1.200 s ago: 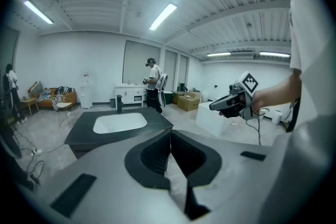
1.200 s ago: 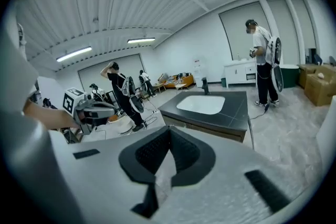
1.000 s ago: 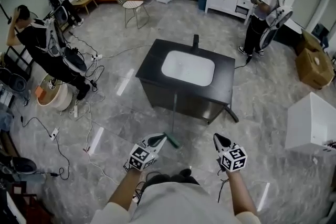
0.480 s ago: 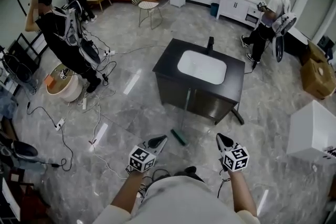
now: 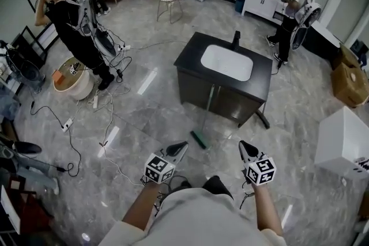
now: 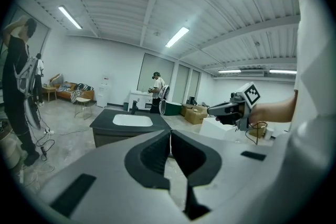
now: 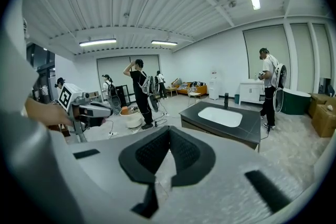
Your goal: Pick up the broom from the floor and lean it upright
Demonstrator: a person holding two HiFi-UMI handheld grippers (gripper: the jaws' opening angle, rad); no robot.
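L side: person in black, round tub, cables across floor. L gripper: jaws closed, nothing between.

Centre: broom stands w/ handle against front of black sink cabinet, head on floor (ahead of both grippers, apart from them).

R gripper: jaws closed, empty. R side: white box, cardboard box.
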